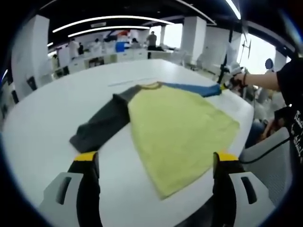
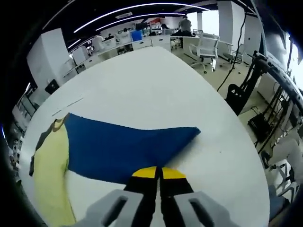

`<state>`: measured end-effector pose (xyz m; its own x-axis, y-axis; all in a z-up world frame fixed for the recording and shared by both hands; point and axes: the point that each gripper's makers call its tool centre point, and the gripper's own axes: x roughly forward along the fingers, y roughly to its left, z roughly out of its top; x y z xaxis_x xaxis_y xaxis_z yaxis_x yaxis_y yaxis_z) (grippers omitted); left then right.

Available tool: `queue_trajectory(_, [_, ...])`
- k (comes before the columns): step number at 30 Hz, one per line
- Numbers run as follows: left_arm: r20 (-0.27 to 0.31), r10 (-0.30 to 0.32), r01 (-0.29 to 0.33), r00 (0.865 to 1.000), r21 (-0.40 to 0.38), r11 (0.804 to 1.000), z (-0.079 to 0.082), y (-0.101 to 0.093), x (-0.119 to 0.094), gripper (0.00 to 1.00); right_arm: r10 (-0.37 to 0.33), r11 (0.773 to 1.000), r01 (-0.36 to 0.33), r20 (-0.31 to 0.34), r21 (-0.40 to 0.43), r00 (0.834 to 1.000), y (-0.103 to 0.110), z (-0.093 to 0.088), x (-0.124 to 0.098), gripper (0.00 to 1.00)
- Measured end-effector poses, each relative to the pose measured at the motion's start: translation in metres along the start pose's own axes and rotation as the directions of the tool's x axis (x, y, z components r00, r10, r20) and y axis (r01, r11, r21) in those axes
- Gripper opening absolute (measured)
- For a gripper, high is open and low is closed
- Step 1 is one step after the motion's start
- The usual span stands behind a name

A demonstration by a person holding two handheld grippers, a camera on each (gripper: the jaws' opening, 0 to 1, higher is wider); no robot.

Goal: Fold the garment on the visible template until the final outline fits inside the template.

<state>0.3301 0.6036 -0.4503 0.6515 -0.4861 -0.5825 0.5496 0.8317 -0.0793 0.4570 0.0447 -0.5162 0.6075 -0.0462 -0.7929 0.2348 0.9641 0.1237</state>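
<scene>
Right gripper (image 2: 158,174) is clamping its jaws together on the near edge of the blue sleeve (image 2: 123,146), and folding it well means carrying it low and flat across the yellow shirt (image 1: 180,127) lying ahead on the counter (image 1: 57,113). Left gripper (image 1: 154,161) is hovering with jaws apart just before the hem, level and holding nothing.

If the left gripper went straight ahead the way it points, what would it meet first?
Probably the shirt's yellow body, whose near hem lies just ahead of the open left gripper on the white table. The grey sleeve sits off toward the left jaw. Depth is hard to judge.
</scene>
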Motion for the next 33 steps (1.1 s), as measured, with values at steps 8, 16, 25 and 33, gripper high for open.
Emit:
queue_trajectory(8, [0.011,0.015,-0.015,1.0,0.011,1.0,0.002,0.002,-0.004,0.99,0.012,1.0,-0.012,-0.007,0.009,1.0,0.003,0.003,-0.001,0.0])
queue_trajectory(16, [0.014,0.03,-0.03,0.999,0.014,0.999,0.003,0.007,-0.007,0.99,0.028,1.0,-0.028,0.008,-0.014,1.0,0.015,0.011,-0.008,0.0])
queue_trajectory(25, [0.018,0.033,-0.033,0.999,0.014,0.999,0.003,0.008,-0.013,0.99,0.059,0.997,-0.057,0.03,-0.05,0.998,0.03,0.024,-0.011,0.0])
queue_trajectory(33, [0.027,0.043,-0.044,0.999,0.011,0.999,0.001,0.011,-0.016,0.99,0.1,0.991,-0.096,0.041,-0.088,0.994,0.052,0.036,-0.015,0.0])
